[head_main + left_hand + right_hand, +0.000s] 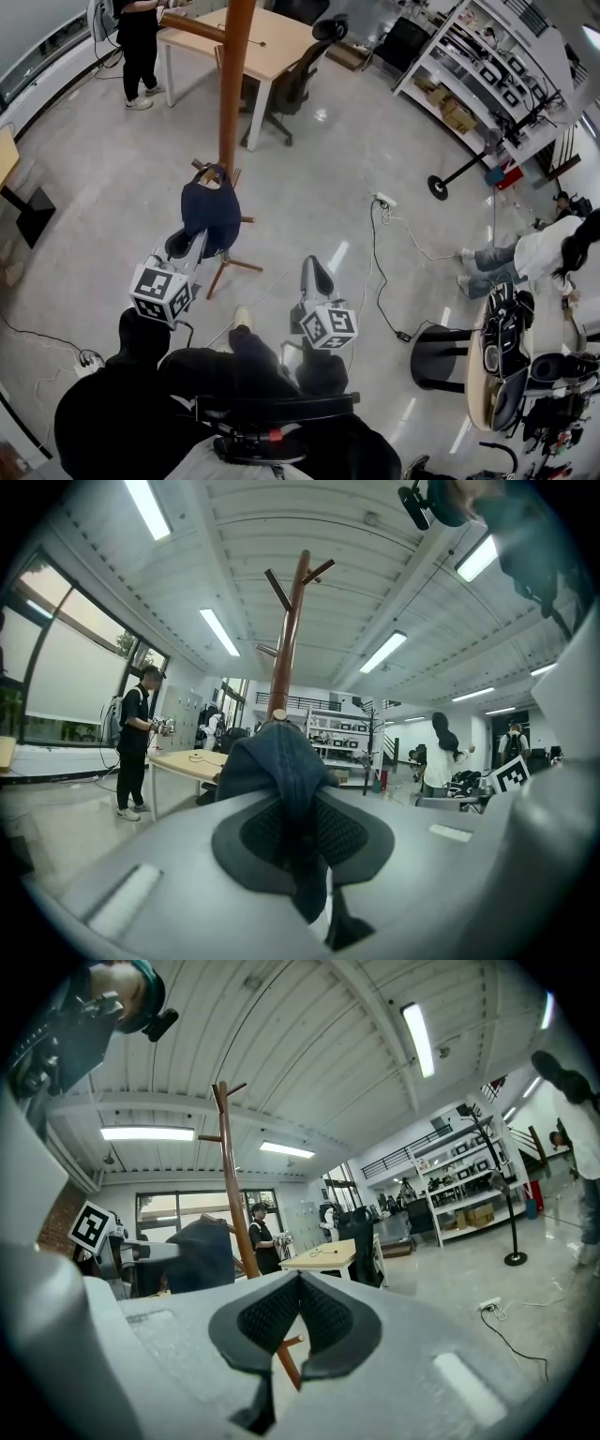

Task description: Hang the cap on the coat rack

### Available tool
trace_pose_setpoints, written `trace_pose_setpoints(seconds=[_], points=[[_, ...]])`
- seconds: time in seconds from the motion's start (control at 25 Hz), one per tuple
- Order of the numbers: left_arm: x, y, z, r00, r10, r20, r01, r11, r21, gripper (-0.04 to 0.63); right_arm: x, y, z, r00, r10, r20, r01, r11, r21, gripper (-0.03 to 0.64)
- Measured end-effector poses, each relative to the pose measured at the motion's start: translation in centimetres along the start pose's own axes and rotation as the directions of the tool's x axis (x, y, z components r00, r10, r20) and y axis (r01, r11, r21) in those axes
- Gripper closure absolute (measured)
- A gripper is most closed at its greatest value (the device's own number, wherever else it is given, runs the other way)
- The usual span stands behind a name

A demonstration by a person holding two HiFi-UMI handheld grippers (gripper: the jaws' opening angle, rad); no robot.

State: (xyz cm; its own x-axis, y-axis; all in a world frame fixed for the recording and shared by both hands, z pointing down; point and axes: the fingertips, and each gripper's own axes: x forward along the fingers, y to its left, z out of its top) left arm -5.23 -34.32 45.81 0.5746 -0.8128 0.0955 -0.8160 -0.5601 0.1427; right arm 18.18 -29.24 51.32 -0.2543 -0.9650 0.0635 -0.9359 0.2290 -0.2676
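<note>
Cap (212, 212) is dark navy fabric, soft and crumpled. It has seams running up the crown to a small top button, and it hangs limp. In the head view we see it centre-left of the frame, at the lower end of the coat rack (234, 84) pole and over the rack's splayed feet. In the left gripper view the cap (272, 761) fills the centre, its button right in front of the brown pole (286, 639). We can't tell if it touches the pole or a peg.

Left gripper (199, 236) has its jaws nearly together, clamped on a fold of the cap's cloth. The navy fabric is pinched between the black pads (352, 832) and spills out below them.

Right gripper (312, 267) is lower centre of the head view, apart from the cap. Its jaws are closed tip to tip with nothing between them (300, 1283). From that view we see the cap (202, 1255) at centre-left beside the pole (232, 1176).

Further out there is a light wood bench (272, 42) at the top centre with an office chair (300, 80) next to it. A person (139, 47) stands at the upper left, and shelves (487, 56) are at the upper right.
</note>
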Motion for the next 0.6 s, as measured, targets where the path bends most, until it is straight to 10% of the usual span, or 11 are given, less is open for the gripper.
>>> trace_pose_setpoints(seconds=[0.6], points=[[1.2, 0.5, -0.7, 1.0, 0.002, -0.016, -0.002, 1.0, -0.011, 0.558, 0.4, -1.1, -0.1, 1.0, -0.021, -0.007, 0.021, 1.0, 0.003, 0.614]])
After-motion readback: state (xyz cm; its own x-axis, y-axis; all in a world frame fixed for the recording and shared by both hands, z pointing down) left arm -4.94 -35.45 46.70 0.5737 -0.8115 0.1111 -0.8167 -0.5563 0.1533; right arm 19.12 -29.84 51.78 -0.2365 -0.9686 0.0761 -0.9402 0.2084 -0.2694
